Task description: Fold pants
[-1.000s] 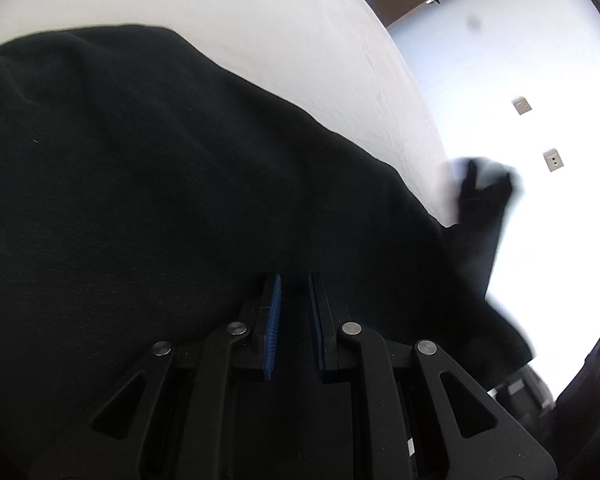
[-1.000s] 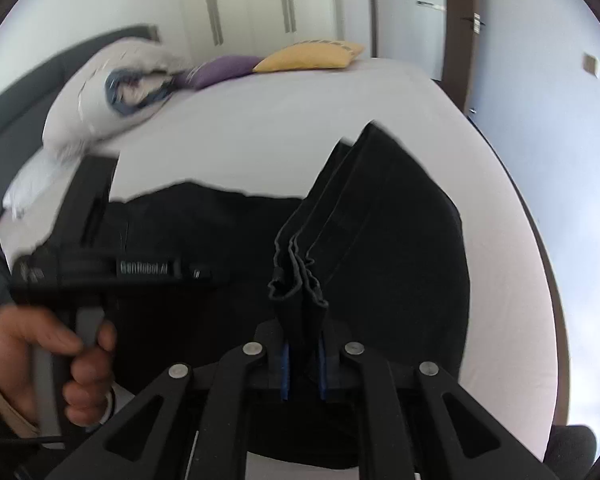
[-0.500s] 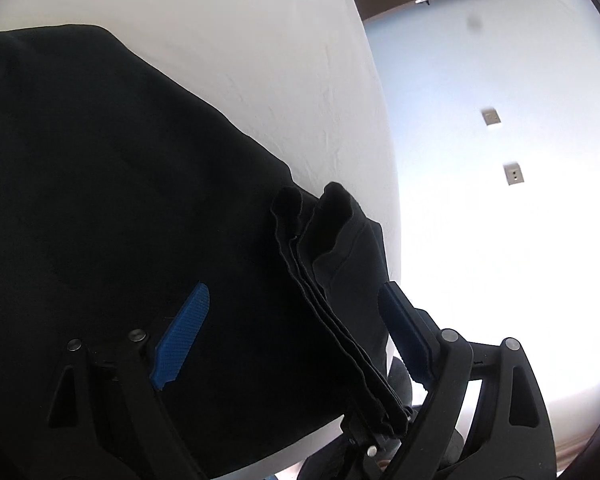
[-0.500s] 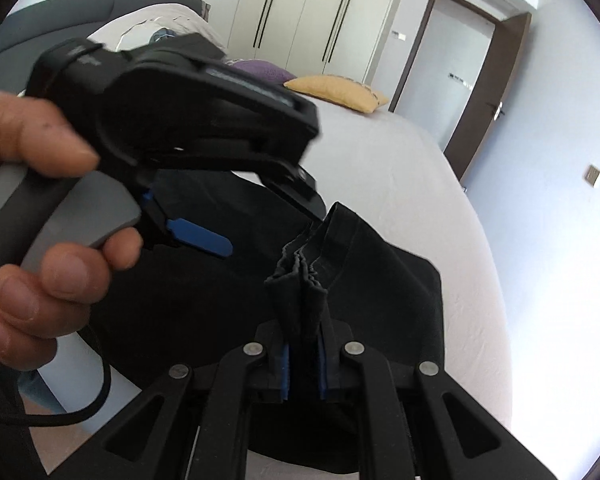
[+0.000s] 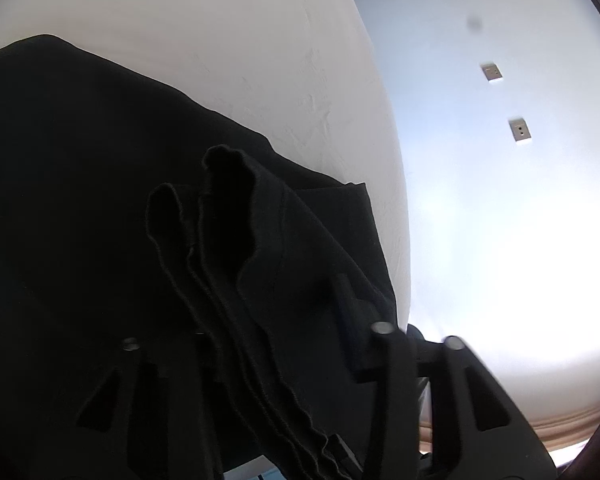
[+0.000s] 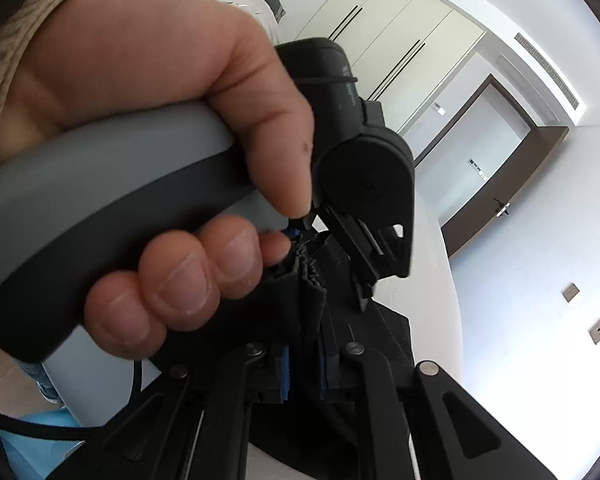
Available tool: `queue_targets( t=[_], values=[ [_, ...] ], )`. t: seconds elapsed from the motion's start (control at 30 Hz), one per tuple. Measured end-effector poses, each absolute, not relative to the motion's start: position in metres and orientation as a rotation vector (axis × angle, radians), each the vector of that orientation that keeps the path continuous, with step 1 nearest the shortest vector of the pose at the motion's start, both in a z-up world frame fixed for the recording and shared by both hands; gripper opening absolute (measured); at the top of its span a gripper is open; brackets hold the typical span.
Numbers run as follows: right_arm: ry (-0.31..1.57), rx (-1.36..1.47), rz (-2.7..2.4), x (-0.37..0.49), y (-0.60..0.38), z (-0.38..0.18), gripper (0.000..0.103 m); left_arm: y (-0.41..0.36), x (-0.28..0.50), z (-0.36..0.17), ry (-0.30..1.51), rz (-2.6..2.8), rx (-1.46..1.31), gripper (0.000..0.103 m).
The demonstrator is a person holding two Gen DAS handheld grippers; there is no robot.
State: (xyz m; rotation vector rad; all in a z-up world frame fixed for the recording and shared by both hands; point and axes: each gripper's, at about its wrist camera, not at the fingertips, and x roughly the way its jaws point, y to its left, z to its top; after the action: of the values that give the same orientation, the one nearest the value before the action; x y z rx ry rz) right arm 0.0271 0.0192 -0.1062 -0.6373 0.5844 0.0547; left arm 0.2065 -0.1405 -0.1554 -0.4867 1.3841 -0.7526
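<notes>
Black pants (image 5: 80, 200) lie on a white bed (image 5: 240, 40). My right gripper (image 6: 302, 368) is shut on a bunched stack of their edges, which sticks up between its blue pads. My left gripper (image 6: 324, 264), held by a hand (image 6: 160, 80), comes in from above and left right in front of the right one. Its jaws are closing on the top of that same bunch (image 6: 310, 268). In the left wrist view the bunch (image 5: 236, 240) runs up between the left gripper's (image 5: 270, 312) dark fingers, which are partly hidden by cloth.
The bed's right edge (image 5: 400, 240) drops off toward a pale wall with two sockets (image 5: 520, 130). Behind the bed are cream wardrobe doors (image 6: 400, 40) and a brown-framed door (image 6: 496, 148). A blue item (image 6: 32, 448) sits low at the left.
The right gripper carried the bunched edges over to the left gripper and rolled. The left jaws opened wide, then closed in around the bunch. The left hand now fills the right wrist view.
</notes>
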Motion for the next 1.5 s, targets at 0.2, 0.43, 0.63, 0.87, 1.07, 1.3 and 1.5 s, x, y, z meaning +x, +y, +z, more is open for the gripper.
queue_targets(
  t=[0.2,0.43,0.63,0.87,1.07,1.3,1.5],
  values=[
    [0.583,-0.645,0.095,0.027,0.029,-0.102,0.011,-0.112,0.210,-0.146,1.364,-0.746,-0.441,0.010],
    [0.566,-0.671,0.184,0.034,0.058,-0.105,0.011,-0.064,0.229,-0.136,1.343,-0.725,-0.385,0.008],
    [0.596,-0.669,0.256,0.043,0.089,-0.121,0.011,-0.002,0.251,-0.144,1.357,-0.664,-0.379,0.008],
    [0.639,-0.683,0.313,0.049,0.088,-0.133,0.012,0.026,0.245,-0.149,1.373,-0.633,-0.376,0.008],
    [0.756,-0.630,0.359,0.062,0.093,-0.154,0.017,0.057,0.250,-0.154,1.363,-0.592,-0.404,0.016],
    [0.828,-0.247,0.535,0.044,0.027,-0.106,0.050,0.118,0.236,-0.105,1.228,-0.423,-0.327,0.070],
    [0.876,0.317,0.568,0.081,-0.126,-0.081,0.051,0.092,0.205,-0.071,1.123,-0.549,-0.323,0.070]
  ],
)
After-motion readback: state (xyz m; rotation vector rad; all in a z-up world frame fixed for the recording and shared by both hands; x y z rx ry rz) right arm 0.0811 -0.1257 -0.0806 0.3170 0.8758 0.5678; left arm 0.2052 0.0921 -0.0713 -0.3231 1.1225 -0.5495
